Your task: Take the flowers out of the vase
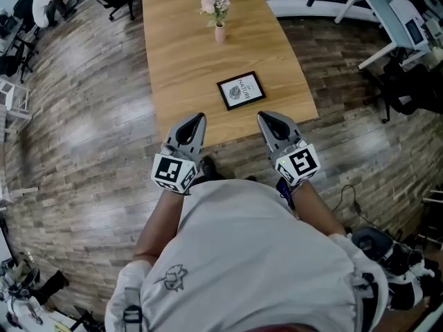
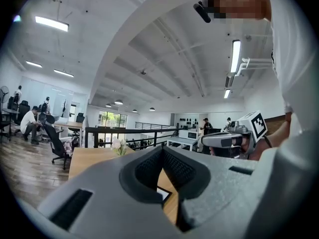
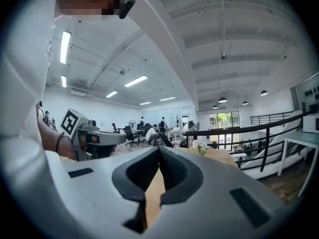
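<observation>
Reaching far over the worktop (image 1: 180, 54) is the first thing the task asks, I think, and the first risk comes from there. The vase (image 1: 219, 33) stands near the far end of the worktop, upright, with the pink flowers (image 1: 215, 4) in it. Both are well apart from the grippers, which hang at the near edge. The left gripper (image 1: 201, 117) has its jaws together with nothing between them, and so has the right gripper (image 1: 261, 115). Both must be opened before they come to the stems; otherwise closed jaws would only push the vase.

The vase looks small and narrow, so I judge it light and easy to tip. If one gripper pulls the flowers up while the other does not hold the vase, the vase may rise with the stems or fall on its side. Whether there is water inside I cannot tell; if there is, a fall would spill it over the wood.

A framed picture (image 1: 241, 90) lies flat between the grippers and the vase, a little to the right. A low arm passing over it could drag it. Too strong a grip could also crush the thin stems.
</observation>
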Action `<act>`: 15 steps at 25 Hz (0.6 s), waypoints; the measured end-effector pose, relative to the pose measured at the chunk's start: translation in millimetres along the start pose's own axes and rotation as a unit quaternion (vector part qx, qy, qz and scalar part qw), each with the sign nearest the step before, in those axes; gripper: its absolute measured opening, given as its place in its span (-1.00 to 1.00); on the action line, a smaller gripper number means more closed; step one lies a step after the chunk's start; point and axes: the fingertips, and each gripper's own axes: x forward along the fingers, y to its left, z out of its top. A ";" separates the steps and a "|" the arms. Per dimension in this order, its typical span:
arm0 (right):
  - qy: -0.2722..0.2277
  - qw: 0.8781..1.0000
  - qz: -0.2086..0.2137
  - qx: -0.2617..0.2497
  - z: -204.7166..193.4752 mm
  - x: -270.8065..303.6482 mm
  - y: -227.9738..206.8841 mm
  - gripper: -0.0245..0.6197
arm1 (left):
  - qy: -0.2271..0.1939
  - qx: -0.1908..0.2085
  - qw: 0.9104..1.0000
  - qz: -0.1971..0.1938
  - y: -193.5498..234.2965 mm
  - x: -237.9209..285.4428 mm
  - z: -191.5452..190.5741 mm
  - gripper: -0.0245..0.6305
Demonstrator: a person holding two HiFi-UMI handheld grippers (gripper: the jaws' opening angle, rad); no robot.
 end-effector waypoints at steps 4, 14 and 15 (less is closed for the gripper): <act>-0.015 0.999 -0.029 0.000 17.7 36.4 0.9 -0.91 | -0.007 -0.003 1.000 -0.018 35.7 0.5 8.8 -0.91; 0.003 0.999 -0.049 0.014 13.7 108.8 23.6 -0.91 | 0.003 -0.020 0.999 -0.037 112.9 -11.3 4.5 -0.91; 0.007 0.999 -0.049 0.015 11.6 112.1 24.5 -0.91 | 0.005 -0.023 0.999 -0.038 116.2 -11.1 2.4 -0.91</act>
